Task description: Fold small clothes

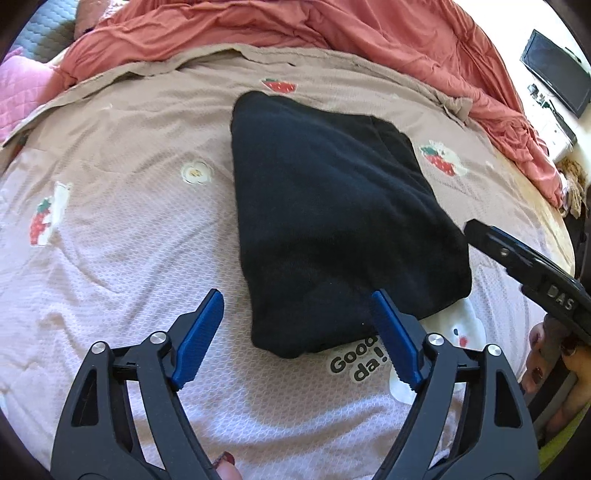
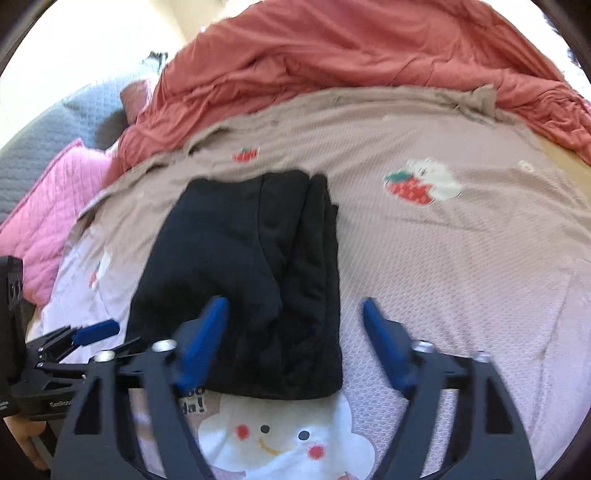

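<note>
A black garment [image 1: 332, 221] lies folded into a thick rectangle on the printed bed sheet [image 1: 122, 229]. My left gripper [image 1: 297, 299] hovers at its near left corner, open, with the right pad over the cloth and the left pad over bare sheet. In the right wrist view the same garment [image 2: 251, 277] shows stacked layers along its right side. My right gripper [image 2: 294, 302] is open over the near right corner and nothing is pinched. One of the right gripper's fingers [image 1: 491, 240] reaches in by the garment's right edge.
A rumpled coral duvet [image 1: 332, 33] is bunched along the far side of the bed. A pink quilted pillow [image 2: 48, 206] lies at the left. A dark screen [image 1: 554, 70] stands at the far right. A person's hand [image 1: 543, 354] grips the right tool.
</note>
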Tool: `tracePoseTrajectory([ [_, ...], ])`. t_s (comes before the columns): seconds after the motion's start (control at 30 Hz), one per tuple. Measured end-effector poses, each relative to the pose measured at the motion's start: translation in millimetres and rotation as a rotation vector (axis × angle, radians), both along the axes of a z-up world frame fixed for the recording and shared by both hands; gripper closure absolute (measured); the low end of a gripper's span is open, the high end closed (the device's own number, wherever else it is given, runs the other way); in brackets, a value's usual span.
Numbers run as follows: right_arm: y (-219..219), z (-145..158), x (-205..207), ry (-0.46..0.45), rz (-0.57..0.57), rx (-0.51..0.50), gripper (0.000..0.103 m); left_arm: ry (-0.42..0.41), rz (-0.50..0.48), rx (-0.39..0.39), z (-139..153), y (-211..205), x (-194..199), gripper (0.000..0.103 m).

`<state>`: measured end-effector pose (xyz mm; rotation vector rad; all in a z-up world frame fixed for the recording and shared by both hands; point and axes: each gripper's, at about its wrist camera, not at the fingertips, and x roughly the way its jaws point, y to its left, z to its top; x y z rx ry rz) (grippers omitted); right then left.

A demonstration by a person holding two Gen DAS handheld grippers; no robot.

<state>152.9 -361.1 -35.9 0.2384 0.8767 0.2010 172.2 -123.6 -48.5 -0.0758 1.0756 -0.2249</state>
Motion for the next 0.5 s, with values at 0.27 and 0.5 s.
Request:
tracePoseTrajectory([
  [0.27, 9.3, 39.9, -35.3, -0.24, -0.032, -0.091, 0.005, -0.095, 0.028, 0.028, 33.8, 15.3, -17.1, 0.009],
  [0.5, 15.0, 63.9, -72.9, -0.362, -0.068, -0.167, 0.005, -0.172, 0.037, 0.05, 62.6, 25.9, -36.2, 0.009],
])
